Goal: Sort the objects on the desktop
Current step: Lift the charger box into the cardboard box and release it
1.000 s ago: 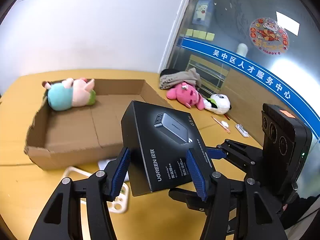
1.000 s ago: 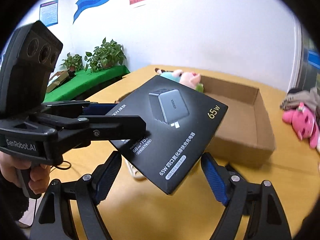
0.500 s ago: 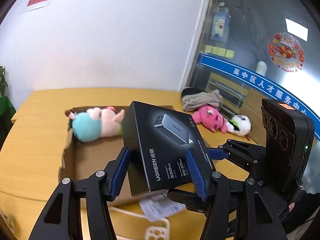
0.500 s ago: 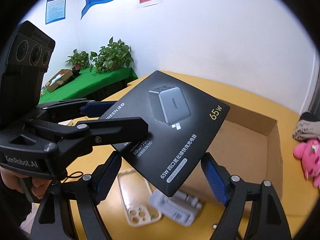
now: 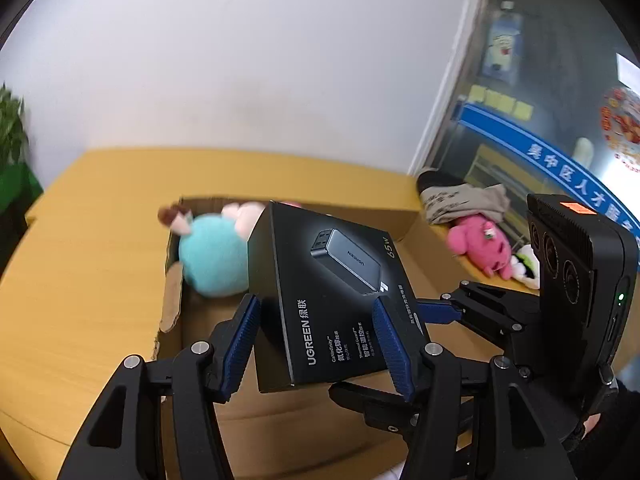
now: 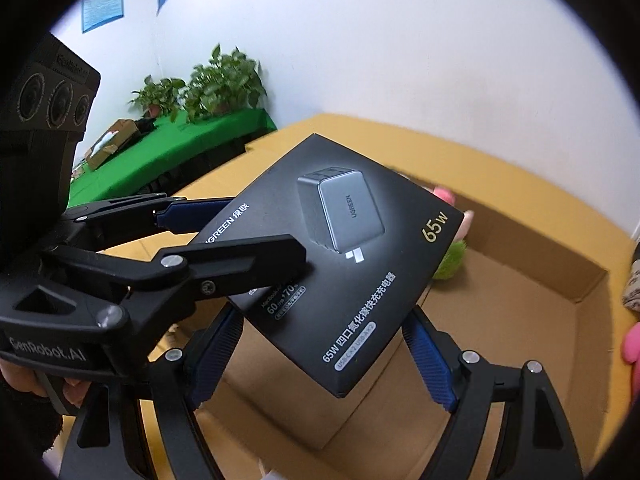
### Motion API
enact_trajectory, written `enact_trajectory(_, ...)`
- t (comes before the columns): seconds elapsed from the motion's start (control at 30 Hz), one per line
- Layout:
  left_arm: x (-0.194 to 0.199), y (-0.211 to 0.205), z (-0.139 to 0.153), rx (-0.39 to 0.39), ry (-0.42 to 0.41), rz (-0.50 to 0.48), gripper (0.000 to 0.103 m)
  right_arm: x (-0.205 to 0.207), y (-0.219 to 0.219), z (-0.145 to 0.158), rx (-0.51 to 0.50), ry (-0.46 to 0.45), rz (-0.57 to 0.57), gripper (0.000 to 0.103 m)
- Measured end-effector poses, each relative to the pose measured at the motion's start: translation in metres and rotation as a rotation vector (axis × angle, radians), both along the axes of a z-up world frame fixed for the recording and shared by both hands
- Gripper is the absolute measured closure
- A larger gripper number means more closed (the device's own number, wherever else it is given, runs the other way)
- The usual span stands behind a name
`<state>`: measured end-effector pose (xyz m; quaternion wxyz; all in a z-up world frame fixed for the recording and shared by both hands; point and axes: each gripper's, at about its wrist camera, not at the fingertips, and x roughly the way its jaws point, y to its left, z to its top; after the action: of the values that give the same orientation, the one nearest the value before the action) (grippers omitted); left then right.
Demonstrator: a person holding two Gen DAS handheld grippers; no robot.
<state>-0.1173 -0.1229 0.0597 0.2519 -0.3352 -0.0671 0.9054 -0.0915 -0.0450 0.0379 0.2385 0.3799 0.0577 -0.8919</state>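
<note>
A black UGREEN charger box (image 5: 332, 300) is held in the air over the open cardboard box (image 5: 288, 412). My left gripper (image 5: 316, 344) is shut on its sides. My right gripper (image 6: 320, 356) is shut on the same charger box (image 6: 344, 264) across its other two sides; its fingers (image 5: 436, 312) reach in from the right in the left wrist view. The left gripper's fingers (image 6: 240, 260) show at the left of the right wrist view. A teal and pink plush toy (image 5: 212, 252) lies in the cardboard box's (image 6: 520, 320) far corner.
A pink plush (image 5: 480, 248), a black-and-white plush (image 5: 524, 268) and a grey cloth bundle (image 5: 464, 200) lie on the yellow table (image 5: 80, 280) to the right of the cardboard box. A green-covered table with potted plants (image 6: 216, 88) stands beyond the table's far edge.
Both grippers have carried the charger box forward from the table's front to over the cardboard box. The white items on the table have dropped out of view.
</note>
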Motion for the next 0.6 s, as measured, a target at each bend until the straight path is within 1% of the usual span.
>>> enact_trajectory(0.13,-0.026,0.002,-0.027,-0.016,-0.071,0.024,0.042,-0.029,-0.002,-0.031,-0.004,-0.101,-0.015,0.021)
enact_trajectory(0.27,-0.040,0.004,-0.044,-0.032,-0.118,0.046,0.042,-0.050,-0.005,-0.051,-0.003,-0.195,-0.033,0.021)
enact_trajectory(0.3,-0.041,0.005,-0.047,-0.032,-0.131,0.043,0.042,-0.053,-0.005,-0.054,0.001,-0.220,-0.033,0.020)
enact_trajectory(0.33,-0.042,0.006,-0.051,-0.034,-0.146,0.033,0.042,-0.057,-0.006,-0.058,0.008,-0.252,-0.037,0.017)
enact_trajectory(0.37,-0.042,0.007,-0.054,-0.031,-0.162,0.029,0.045,-0.061,-0.005,-0.062,0.008,-0.290,-0.048,0.014)
enact_trajectory(0.4,-0.043,0.006,-0.057,-0.023,-0.179,0.034,0.045,-0.063,-0.003,-0.066,0.012,-0.314,-0.060,0.014)
enact_trajectory(0.47,-0.041,0.003,-0.059,-0.024,-0.187,0.070,0.045,-0.061,0.000,-0.068,0.004,-0.319,-0.074,0.014)
enact_trajectory(0.53,-0.033,-0.001,-0.055,-0.027,-0.163,0.106,0.043,-0.052,0.006,-0.062,-0.010,-0.283,-0.083,0.014)
enact_trajectory(0.6,-0.020,-0.006,-0.047,-0.015,-0.129,0.131,0.033,-0.042,0.011,-0.056,0.001,-0.237,-0.108,0.014)
